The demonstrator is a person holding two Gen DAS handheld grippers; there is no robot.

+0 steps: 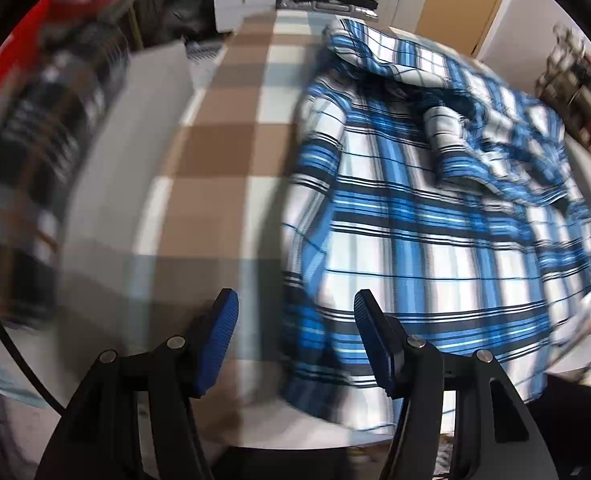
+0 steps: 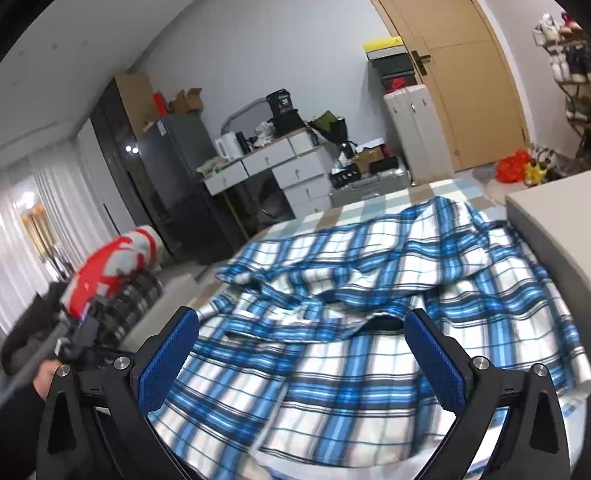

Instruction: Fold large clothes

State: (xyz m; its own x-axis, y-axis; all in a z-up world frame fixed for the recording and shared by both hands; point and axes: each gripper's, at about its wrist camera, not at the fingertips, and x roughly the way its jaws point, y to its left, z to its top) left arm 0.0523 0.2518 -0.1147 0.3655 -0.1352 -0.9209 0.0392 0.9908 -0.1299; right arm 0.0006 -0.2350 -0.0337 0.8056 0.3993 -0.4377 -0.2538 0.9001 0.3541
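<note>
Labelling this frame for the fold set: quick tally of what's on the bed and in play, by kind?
Plaid shirts: 1, the blue and white shirt, rumpled on the checked bedspread
Grippers: 2, left gripper and right gripper, both open, neither holding cloth
Bedspreads: 1
Total: 4
</note>
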